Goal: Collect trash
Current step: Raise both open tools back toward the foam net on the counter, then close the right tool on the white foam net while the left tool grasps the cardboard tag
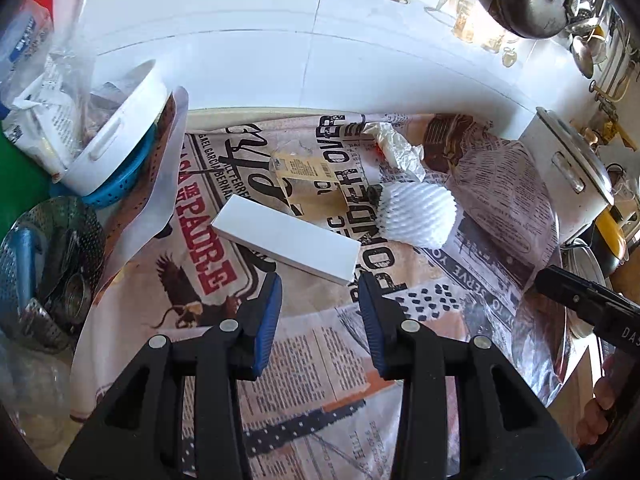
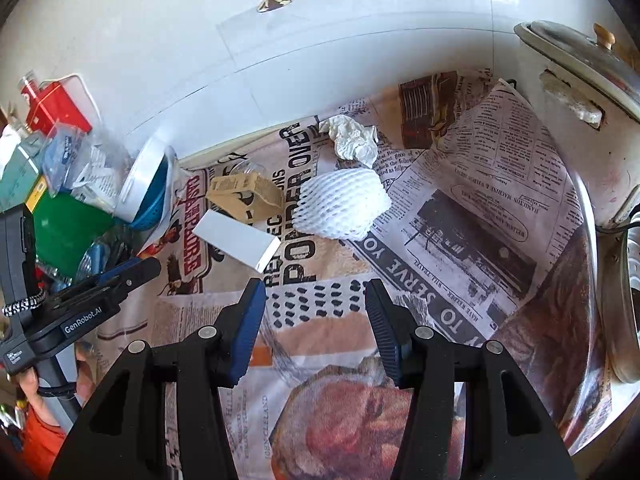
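Note:
Trash lies on a newspaper-print tablecloth (image 1: 320, 360): a flat white box (image 1: 286, 238) (image 2: 236, 240), a tan cardboard box (image 1: 308, 186) (image 2: 246, 196), a white foam fruit net (image 1: 416, 216) (image 2: 340, 208) and a crumpled white paper (image 1: 396, 148) (image 2: 354, 140). My left gripper (image 1: 320, 284) is open and empty, just short of the white box's near end. My right gripper (image 2: 316, 292) is open and empty, in front of the foam net. The left gripper also shows at the left of the right wrist view (image 2: 132, 272).
A white bowl on a blue colander (image 1: 116, 148) and a metal strainer with utensils (image 1: 44, 264) sit at the left with plastic bags. A white cooker with a lid (image 2: 592, 120) stands at the right. A tiled wall (image 1: 280, 40) backs the table.

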A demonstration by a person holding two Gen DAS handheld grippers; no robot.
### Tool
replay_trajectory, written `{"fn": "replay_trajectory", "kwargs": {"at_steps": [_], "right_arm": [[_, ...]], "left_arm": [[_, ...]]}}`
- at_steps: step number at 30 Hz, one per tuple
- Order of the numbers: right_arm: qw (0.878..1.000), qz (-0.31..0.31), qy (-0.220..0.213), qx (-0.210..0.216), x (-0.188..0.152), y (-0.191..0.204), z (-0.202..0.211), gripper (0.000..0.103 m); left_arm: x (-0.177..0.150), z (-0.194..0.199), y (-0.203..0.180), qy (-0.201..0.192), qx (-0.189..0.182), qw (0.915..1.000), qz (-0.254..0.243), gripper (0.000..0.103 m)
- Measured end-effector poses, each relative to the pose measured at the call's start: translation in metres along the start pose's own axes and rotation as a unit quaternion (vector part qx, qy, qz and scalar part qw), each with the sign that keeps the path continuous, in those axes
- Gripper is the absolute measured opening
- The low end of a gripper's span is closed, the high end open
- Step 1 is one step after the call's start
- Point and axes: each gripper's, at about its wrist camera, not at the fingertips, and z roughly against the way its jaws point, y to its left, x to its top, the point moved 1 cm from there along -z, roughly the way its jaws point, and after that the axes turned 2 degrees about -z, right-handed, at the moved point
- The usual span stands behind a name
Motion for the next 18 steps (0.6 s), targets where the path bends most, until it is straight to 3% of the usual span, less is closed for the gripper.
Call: {"fn": "replay_trajectory", "kwargs": {"at_steps": [11,18], "right_arm": [[0.994,-0.098,0.013,-0.034,0.054,-0.028,-0.091,0.050],[0.992,-0.114,0.043,-0.034,0.060,-0.032,-0.135,0.050]], "left_arm": [[0.053,-0.092,0.029,0.023,-0.018,0.9995,-0.014,0.037],[0.064,-0.126,0.040,0.037,-0.021,0.9991,-0.003,0.016]]}}
